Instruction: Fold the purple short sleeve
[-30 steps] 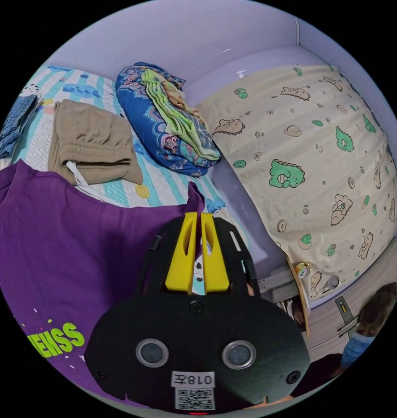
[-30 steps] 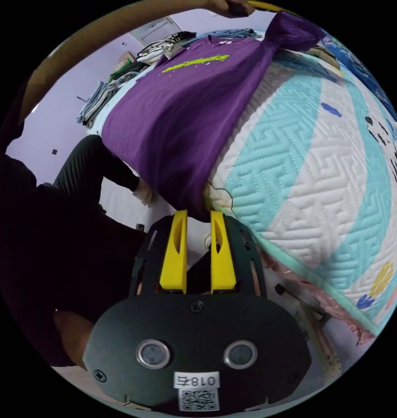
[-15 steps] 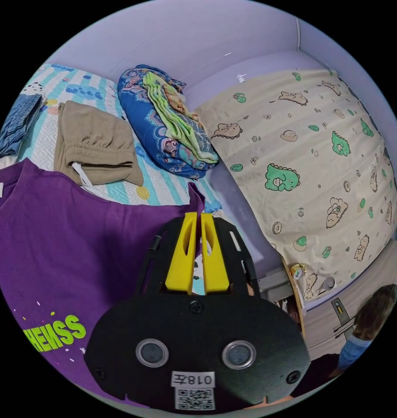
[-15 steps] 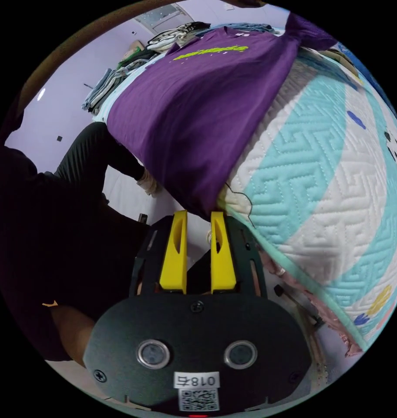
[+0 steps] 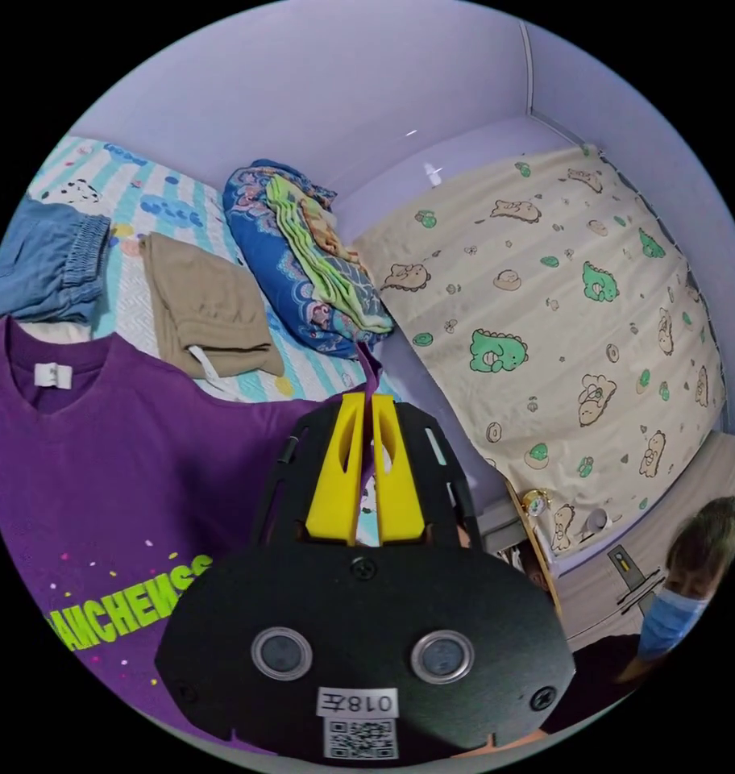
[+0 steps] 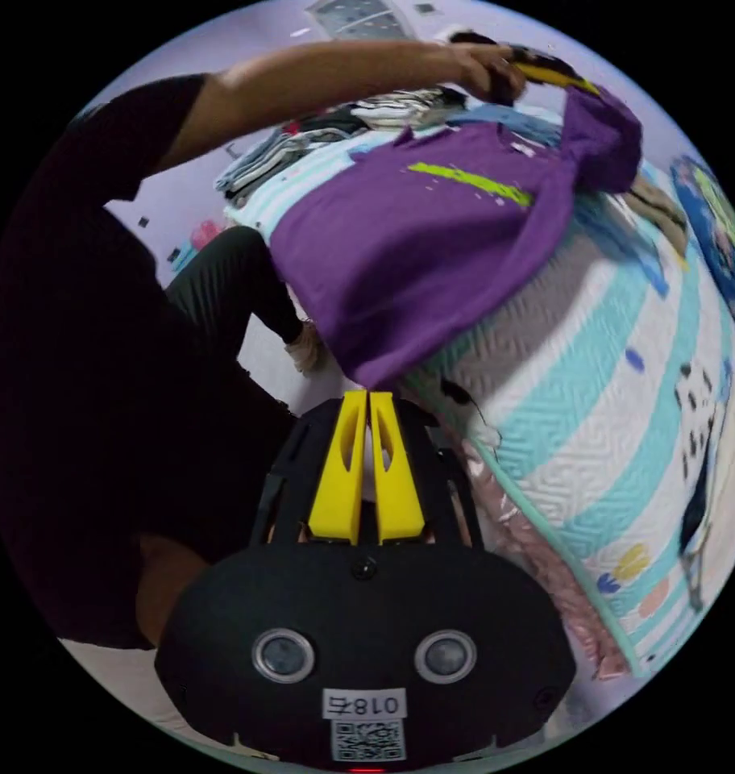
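Right tongs [image 6: 368, 397] have closed — purple shirt [image 6: 432, 242] hem pinched.

My left hand-held gripper [image 5: 368, 403] has yellow jaws on a black body. The short sleeve [image 5: 101, 459] is purple with lime-green lettering. The bed cover [image 6: 625, 419] beneath it is white with aqua stripes. Beside the shirt lie tan shorts [image 5: 206, 310], and past them a blue floral quilt [image 5: 291, 258]. The curtain [image 5: 561, 322] is cream with green dinosaurs.
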Available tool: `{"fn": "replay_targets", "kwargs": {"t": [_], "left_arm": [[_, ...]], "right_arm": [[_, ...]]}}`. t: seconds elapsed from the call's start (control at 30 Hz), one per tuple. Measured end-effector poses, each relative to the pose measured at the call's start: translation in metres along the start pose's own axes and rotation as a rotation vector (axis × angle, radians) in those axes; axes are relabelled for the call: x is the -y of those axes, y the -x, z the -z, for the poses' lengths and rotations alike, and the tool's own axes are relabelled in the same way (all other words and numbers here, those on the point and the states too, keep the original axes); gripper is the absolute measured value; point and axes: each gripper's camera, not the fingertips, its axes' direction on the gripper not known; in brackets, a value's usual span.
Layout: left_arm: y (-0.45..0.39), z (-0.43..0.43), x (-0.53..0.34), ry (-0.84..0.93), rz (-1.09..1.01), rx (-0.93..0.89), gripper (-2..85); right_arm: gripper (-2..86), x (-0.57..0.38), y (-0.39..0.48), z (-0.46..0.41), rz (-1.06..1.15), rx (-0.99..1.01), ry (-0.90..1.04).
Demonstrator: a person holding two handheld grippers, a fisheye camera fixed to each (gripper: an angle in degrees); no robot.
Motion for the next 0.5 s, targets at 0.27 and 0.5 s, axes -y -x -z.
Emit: {"fn": "replay_targets", "kwargs": {"t": [0.27, 0.5], "left_arm": [[0.136, 0.151, -0.077, -0.247, 0.187, -0.067, -0.9], [0.208, 0.194, -0.127, -0.321, 0.386, -0.053, -0.9]], "right_arm": [[-0.6, 0.104, 0.059, -0.094, 0.153, -0.043, 0.187], [-0.6, 0.114, 0.053, -0.154, 0.079, -0.053, 0.214]]}}
